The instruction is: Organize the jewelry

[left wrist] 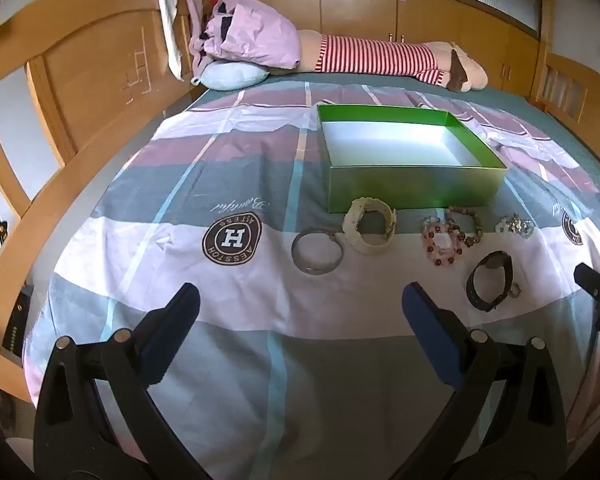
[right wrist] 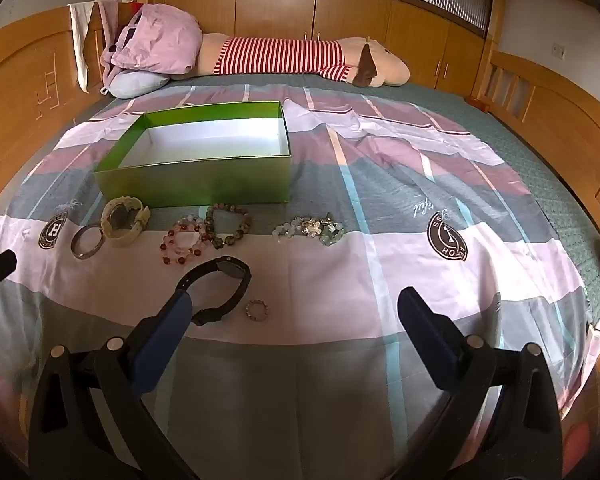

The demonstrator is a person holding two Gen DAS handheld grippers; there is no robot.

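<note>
An open green box [left wrist: 412,186] [right wrist: 196,188] with a bare white inside sits on the bed. In front of it lie a silver bangle [left wrist: 317,251] [right wrist: 87,243], a cream watch [left wrist: 370,226] [right wrist: 125,216], a pink bead bracelet [left wrist: 444,242] [right wrist: 182,242], a brown bead bracelet [left wrist: 470,224] [right wrist: 228,226], a pale green bead bracelet [left wrist: 516,226] [right wrist: 310,229], a black watch [left wrist: 490,280] [right wrist: 220,290] and a small bead ring [right wrist: 257,310]. My left gripper [left wrist: 300,300] is open and empty, short of the bangle. My right gripper [right wrist: 294,304] is open and empty, near the black watch.
The bed has a striped pink, grey and white cover [right wrist: 380,264]. A long plush toy [right wrist: 300,58] and pillows [right wrist: 156,44] lie along the far side. Wooden bed boards [left wrist: 80,92] [right wrist: 560,120] stand left and right, and wooden cabinets run behind.
</note>
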